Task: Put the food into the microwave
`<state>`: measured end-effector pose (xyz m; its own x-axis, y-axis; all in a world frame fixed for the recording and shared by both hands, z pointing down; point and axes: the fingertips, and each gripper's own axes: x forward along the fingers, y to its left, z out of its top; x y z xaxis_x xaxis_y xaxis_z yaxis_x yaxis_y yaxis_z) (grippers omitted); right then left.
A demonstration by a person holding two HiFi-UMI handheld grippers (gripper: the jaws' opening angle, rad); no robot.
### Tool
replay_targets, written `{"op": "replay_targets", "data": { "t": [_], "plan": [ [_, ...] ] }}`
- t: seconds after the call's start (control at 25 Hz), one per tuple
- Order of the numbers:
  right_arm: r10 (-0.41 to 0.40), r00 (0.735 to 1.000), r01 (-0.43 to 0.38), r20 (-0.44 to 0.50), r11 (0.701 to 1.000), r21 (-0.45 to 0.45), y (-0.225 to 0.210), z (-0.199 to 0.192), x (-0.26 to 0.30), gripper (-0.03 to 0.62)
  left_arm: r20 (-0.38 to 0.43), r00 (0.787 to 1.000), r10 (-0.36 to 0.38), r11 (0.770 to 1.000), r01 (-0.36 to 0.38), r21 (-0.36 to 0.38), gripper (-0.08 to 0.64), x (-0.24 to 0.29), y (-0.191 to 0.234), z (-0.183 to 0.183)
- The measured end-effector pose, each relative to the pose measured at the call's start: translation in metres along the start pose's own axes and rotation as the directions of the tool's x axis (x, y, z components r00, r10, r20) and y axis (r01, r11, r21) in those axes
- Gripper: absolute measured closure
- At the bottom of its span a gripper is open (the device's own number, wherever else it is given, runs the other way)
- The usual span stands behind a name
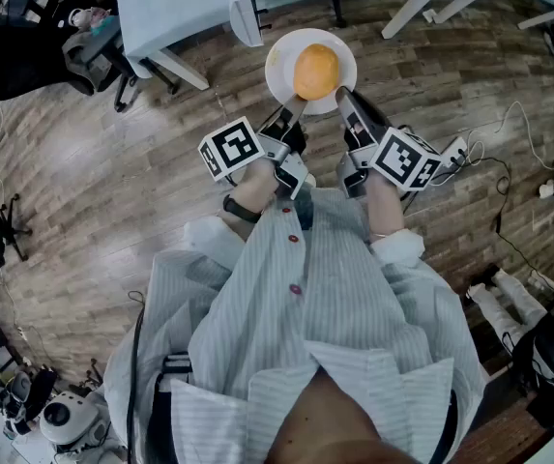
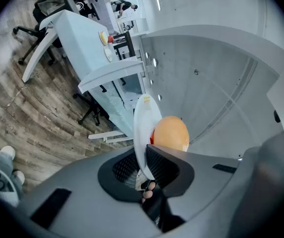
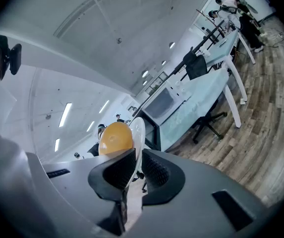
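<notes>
We carry white plate (image 1: 278, 64) with orange food (image 1: 316, 71) over the floor (image 1: 112, 162); left gripper (image 1: 293, 113) and right gripper (image 1: 344, 98) each pinch its near rim.

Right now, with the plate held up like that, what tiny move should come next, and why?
Probably carry the white plate forward, kept level, toward what looks like the microwave on the long table. The left hand-held gripper and the right hand-held gripper both pinch its rim above the floor, and the round orange food just rests on it.
</notes>
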<state>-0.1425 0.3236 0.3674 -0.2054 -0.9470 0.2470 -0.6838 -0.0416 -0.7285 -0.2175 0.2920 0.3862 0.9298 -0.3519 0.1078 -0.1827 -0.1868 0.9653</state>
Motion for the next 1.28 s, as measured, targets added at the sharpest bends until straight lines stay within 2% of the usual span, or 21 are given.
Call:
{"op": "replay_targets", "data": {
  "t": [0.2,0.76,1.0,1.28],
  "plan": [
    [-0.002,1.0,0.002,0.003,1.0,0.006,-0.001,0.001,-0.002,0.531,-0.002,1.0,-0.002,1.0,0.002,0.0,0.529,0.001,-0.001,-0.002],
    [-0.015,1.0,0.015,-0.007,1.0,0.024,-0.032,0.002,-0.036,0.531,-0.018,1.0,0.007,1.0,-0.007,-0.002,0.529,0.018,0.001,-0.044],
    [-0.028,1.0,0.029,-0.012,0.999,0.041,-0.055,0.014,-0.023,0.531,-0.028,0.999,0.016,1.0,-0.017,-0.016,0.529,0.044,0.01,-0.04],
    [-0.047,0.999,0.047,-0.003,0.998,0.028,-0.081,0.059,0.005,0.531,-0.045,0.999,0.014,1.0,-0.015,-0.018,0.529,0.098,0.009,-0.015]
  ]
}}
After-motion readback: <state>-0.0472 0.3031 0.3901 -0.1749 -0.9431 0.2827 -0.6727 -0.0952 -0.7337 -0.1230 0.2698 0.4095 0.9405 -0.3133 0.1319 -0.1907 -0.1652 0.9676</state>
